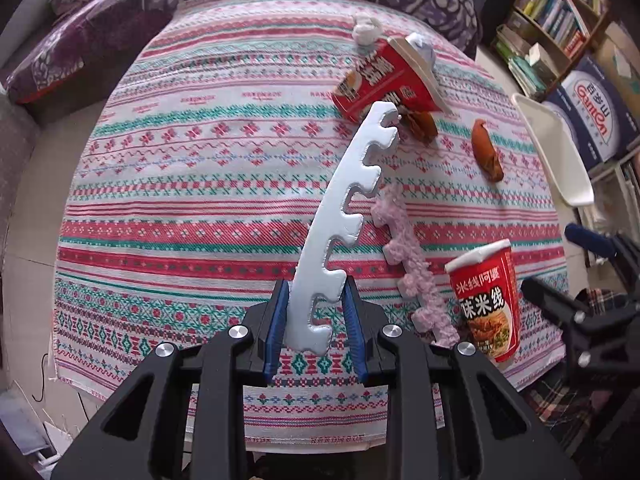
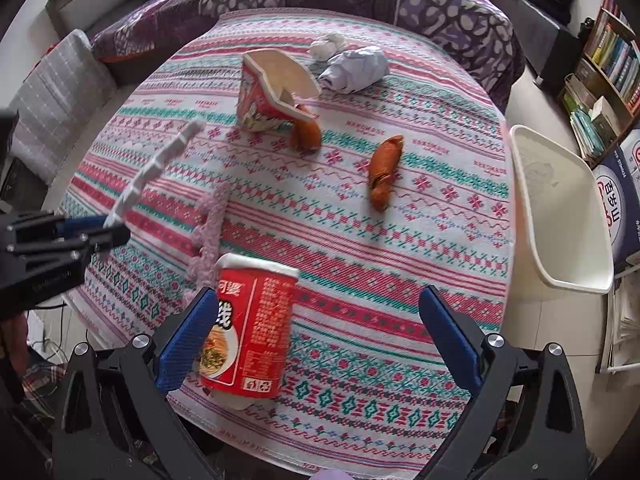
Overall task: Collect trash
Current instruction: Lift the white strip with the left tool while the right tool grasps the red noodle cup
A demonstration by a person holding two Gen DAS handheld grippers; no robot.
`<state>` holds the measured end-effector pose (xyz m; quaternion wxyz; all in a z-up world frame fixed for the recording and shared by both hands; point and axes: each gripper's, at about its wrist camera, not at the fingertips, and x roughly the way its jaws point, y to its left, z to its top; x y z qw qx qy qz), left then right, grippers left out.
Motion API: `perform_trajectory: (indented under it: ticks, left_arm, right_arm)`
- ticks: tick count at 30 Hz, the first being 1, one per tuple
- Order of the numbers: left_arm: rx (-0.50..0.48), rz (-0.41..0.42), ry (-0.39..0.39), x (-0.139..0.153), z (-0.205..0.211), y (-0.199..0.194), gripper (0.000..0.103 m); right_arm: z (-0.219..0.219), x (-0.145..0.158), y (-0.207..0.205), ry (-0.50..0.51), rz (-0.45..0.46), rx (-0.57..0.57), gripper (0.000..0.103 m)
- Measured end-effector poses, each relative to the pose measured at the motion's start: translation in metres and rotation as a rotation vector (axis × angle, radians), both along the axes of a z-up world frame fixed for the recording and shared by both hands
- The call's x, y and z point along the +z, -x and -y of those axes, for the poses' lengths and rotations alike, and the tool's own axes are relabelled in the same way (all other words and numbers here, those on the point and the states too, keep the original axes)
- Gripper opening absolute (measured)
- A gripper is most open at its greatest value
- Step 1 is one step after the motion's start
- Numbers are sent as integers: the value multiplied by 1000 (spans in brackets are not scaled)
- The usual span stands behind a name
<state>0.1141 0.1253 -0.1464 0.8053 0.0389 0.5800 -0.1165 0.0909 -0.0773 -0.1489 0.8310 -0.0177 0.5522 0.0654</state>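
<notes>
Silvery padding: a pale notched strip (image 1: 340,216) is being clamped near its lower end between the blue fingers (image 1: 276,332) of the left gripper (image 1: 316,332), which are drawn in narrow against its two sides; it is being held slanting up toward the top centre of the left wrist view.
Right gripper: the right gripper (image 2: 320,336) is being held with its fingers spread wide; nothing is being gripped, though the left finger (image 2: 188,340) is lying against, or just beside, the upright red noodle cup (image 2: 252,328) at lower centre of the right wrist view.
Step in hand: one piece of trash is judged as being lifted by the left, while the cup is being lined up by the right.
Next move: the cup is sitting off to the left of the gap, so centring before closing is being called for.
Other trash: a fuzzy pink strip (image 2: 208,236), a tipped red carton (image 2: 268,92), two brown wrappers (image 2: 384,172), and crumpled paper (image 2: 356,68) are being left on the patterned cloth of the worktop (image 2: 400,280).
White bin: a bin (image 2: 560,208) is being kept at the right edge, just off the worktop; it is judged the likely drop point.
Edges and room: the cup is standing near the near rim; open cloth is lying between it and the bin.
</notes>
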Motion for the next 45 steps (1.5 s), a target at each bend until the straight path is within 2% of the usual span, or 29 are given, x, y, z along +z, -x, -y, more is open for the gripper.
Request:
perform_trajectory:
  ticks: [5,8,9,11,12,14,21,27,31,36,41,45]
  left_arm:
    - [64,53,43,19,-13,-8,28]
    - [86,65,59,19,-10,-15,28]
    - [92,64,62,19,-9,-16,28]
    - [102,64,65,19,-11,-17,28]
    - [108,65,68,19,-12,-18,28]
    - [121,71,78,21,-14,-20,28]
    - [213,146,126,43,-24,-29,28]
    - [303,281,137,77,-24,-38,28]
    - [349,362,132,98,-20,-44,28]
    - [404,452,117,115,-10,-48,28]
    - [443,514,107,123,4,-53,28]
    - [459,532,106,124,14,-55,28]
  right_arm:
    - [-23,-20,5,3,-64,57,96]
    - [-27,-32,4,-29,-125,60,94]
    - [-28,-36,3,-58,-150,60,91]
    - [-28,-42,1,-87,-178,52,56]
    - [-27,-44,-1,-95,-191,45,52]
    - [-24,-44,-4,-114,-188,24,51]
    - [-12,-9,-21,-166,-31,-37,50]
    - [2,31,-47,-143,145,-93,50]
    - [16,65,-58,-109,279,-131,50]
    - [31,92,-70,-64,384,-185,50]
    - [38,109,-74,5,475,-211,51]
    - [46,115,-72,48,541,-234,51]
